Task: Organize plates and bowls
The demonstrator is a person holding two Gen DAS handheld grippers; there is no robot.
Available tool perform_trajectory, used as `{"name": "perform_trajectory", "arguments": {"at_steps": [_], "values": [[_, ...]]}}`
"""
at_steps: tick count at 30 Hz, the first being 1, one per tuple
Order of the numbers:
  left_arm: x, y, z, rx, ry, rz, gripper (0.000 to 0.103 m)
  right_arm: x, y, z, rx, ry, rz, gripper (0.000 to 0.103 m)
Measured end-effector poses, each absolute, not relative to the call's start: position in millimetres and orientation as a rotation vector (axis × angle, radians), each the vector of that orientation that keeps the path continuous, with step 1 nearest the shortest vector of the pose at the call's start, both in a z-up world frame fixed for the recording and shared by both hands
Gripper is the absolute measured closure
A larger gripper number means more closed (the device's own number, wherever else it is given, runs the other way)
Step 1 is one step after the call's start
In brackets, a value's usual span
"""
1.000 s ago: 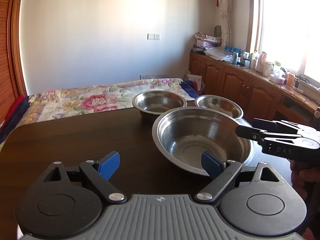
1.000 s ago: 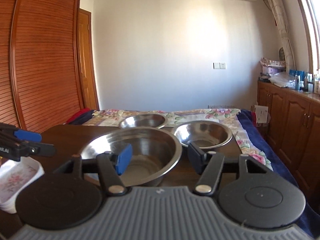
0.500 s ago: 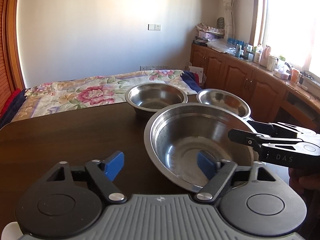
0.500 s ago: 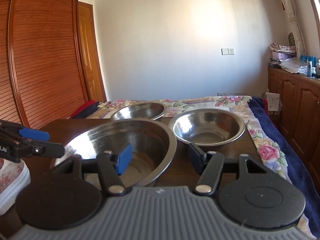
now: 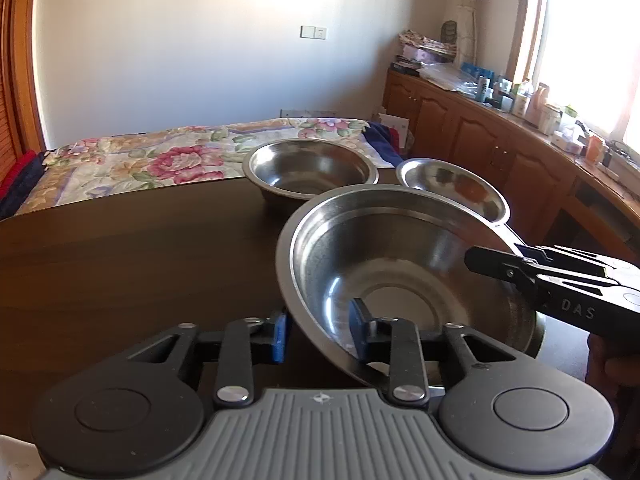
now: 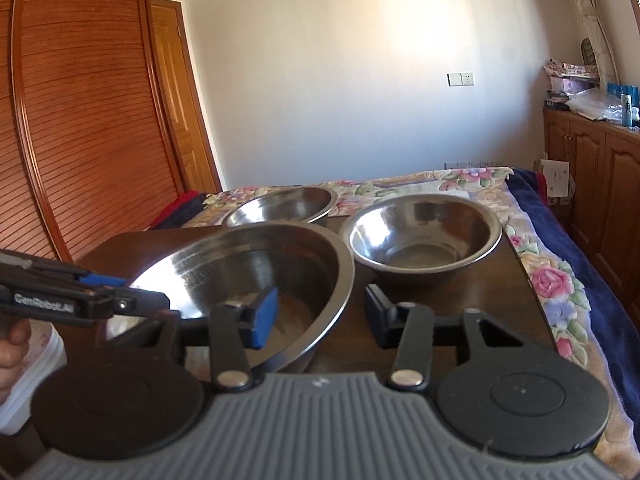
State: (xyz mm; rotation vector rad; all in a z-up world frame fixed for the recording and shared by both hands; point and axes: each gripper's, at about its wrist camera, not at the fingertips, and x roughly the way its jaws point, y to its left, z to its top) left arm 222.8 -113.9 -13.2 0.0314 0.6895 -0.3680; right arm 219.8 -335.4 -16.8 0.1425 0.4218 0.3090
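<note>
A large steel bowl (image 5: 400, 264) (image 6: 248, 272) sits on the dark table (image 5: 120, 260), nearest to me. My left gripper (image 5: 318, 332) straddles its near rim, one blue pad outside and one inside. Its jaws are closing, with a small gap still showing at the wall. My right gripper (image 6: 320, 314) straddles the opposite rim, also closing, with a wider gap. In each view the other gripper's fingers (image 5: 504, 268) (image 6: 120, 302) reach over the bowl's far side. Two smaller steel bowls (image 5: 310, 172) (image 5: 452, 188) stand behind it.
A white floral dish (image 6: 40, 352) lies at the table's left edge, by a hand (image 6: 12, 344). Past the table's far edge is a bed with a floral cover (image 5: 140, 160). Wooden cabinets (image 5: 480, 140) run along the right wall.
Both grippers have moved in over the large bowl's rim. The left jaws went from wide to narrow around it, and the right jaws narrowed a little.
</note>
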Motion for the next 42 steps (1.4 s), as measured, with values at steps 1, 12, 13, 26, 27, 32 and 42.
{"name": "perform_trajectory", "arguments": {"at_steps": [1, 12, 13, 26, 27, 32, 42], "values": [[222, -114, -13, 0.030, 0.691, -0.368, 0.072, 220, -335, -17, 0.144, 0.421, 0.312, 0.064], [208, -108, -6, 0.017, 0.675, -0.381, 0.072, 222, -340, -18, 0.173, 0.424, 0.315, 0.077], [206, -106, -6, 0.012, 0.675, -0.383, 0.072, 221, -339, -17, 0.167, 0.425, 0.315, 0.077], [175, -89, 6, -0.003, 0.628, -0.401, 0.072, 192, -326, 3, 0.178, 0.382, 0.338, 0.077], [171, -88, 7, -0.002, 0.623, -0.403, 0.072, 190, -325, 4, 0.178, 0.381, 0.337, 0.077], [154, -84, 10, 0.000, 0.609, -0.414, 0.072, 177, -321, 7, 0.170, 0.375, 0.331, 0.077], [129, -77, 9, 0.002, 0.600, -0.430, 0.072, 151, -315, 8, 0.167, 0.362, 0.320, 0.077]]}}
